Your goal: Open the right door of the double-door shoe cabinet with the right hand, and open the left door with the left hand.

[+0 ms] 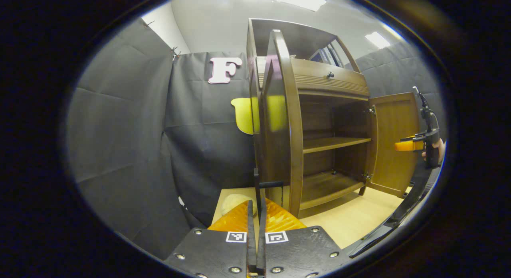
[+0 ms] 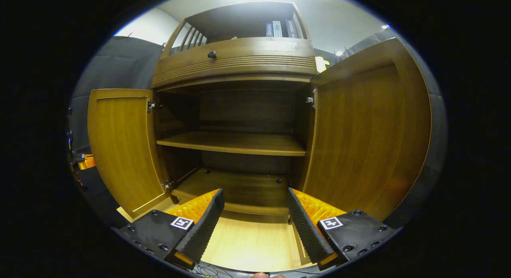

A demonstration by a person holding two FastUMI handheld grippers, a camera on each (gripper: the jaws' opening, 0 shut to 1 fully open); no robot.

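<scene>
The shoe cabinet (image 2: 235, 66) stands on the desk (image 2: 251, 238) straight ahead of the right tongs (image 2: 255, 214), both doors swung wide. The right door (image 2: 359, 138) hangs beside them, the left door (image 2: 119, 146) opposite. These tongs gape, holding nothing. The left tongs (image 1: 255, 214) are pinched closed around the left door's handle (image 1: 271, 185).

I am finding no writing I can read here. I am seeing books (image 2: 278, 28) on the shoe cabinet's (image 2: 239, 62) top shelf, but their spine lettering is coming through too small and blurred.
</scene>
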